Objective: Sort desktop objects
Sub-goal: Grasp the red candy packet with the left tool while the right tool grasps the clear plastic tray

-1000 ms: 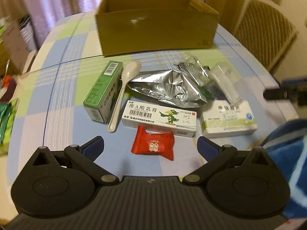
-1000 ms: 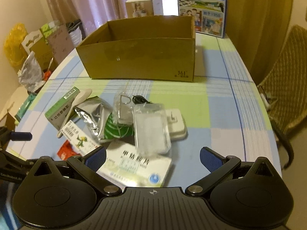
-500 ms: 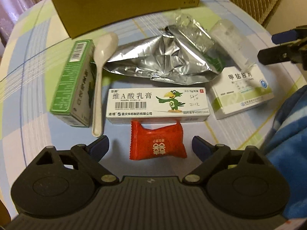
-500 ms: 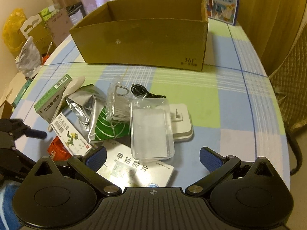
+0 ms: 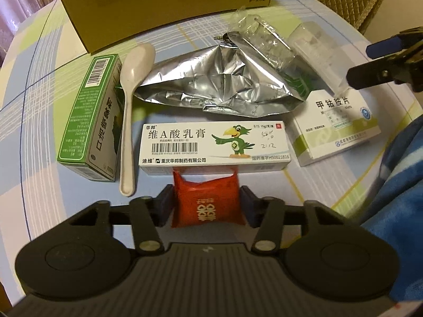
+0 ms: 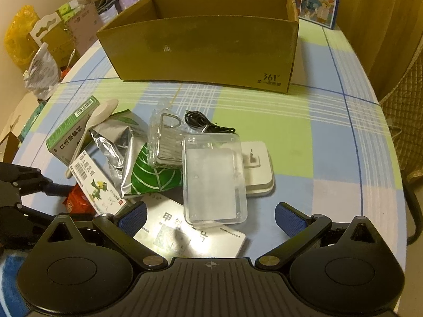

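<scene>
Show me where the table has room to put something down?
Bare cloth lies right of the white charger, out to the table's edge, and in the strip between the pile and the cardboard box. It is crowded on the left, around the foil bag, spoon and medicine boxes.

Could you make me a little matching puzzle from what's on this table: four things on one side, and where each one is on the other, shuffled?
Things:
1. red candy packet
2. white spoon
3. clear plastic case
4. cardboard box

Places:
A. at the far side of the table
B. between the left hand-held gripper's fingers
C. beside the green carton
D. lying over the white charger

Pairs: 1-B, 2-C, 3-D, 4-A
</scene>
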### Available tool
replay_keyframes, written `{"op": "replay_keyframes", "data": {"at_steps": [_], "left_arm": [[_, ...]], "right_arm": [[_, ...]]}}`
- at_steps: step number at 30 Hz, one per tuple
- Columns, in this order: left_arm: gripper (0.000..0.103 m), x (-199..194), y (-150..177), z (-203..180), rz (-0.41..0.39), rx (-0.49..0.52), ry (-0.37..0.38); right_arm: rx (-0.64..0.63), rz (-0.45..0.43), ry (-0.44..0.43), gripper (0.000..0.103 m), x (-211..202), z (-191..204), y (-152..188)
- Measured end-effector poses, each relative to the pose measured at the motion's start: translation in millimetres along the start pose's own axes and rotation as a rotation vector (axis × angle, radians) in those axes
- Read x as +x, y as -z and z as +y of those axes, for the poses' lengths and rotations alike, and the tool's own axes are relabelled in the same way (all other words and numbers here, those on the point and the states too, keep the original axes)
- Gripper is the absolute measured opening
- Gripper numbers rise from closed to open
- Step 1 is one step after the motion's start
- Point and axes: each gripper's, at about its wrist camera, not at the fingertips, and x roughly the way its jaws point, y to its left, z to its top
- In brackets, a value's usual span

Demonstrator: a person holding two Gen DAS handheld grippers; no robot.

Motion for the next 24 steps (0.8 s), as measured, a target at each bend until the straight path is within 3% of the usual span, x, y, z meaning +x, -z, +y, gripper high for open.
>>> {"op": "replay_keyframes", "data": {"at_steps": [5, 12, 20, 24], "left_arm": [[0.038, -1.1, -0.6, 3.6, -0.012, -0.015, 0.011], [0.037, -12.0, 1.7, 7.2, -0.047, -0.058, 0.052], [0.037, -27.3, 12.1, -0.8, -0.066, -0.073, 0.048], [0.037, -30.4, 13.5, -1.5, -0.078, -0.078, 0.040]], "right_arm": [[-0.003, 0.009, -0.008, 0.092, 7.1, 0.1, -4.7], [0.004, 0.056, -0.004, 0.084, 23.6, -0.9, -10.7], [0.004, 0.097, -0.006, 0.073, 35.1, -1.3, -13.0], [0.022, 0.101, 0.002, 0.055, 38.7, -2.6, -14.8]]}}
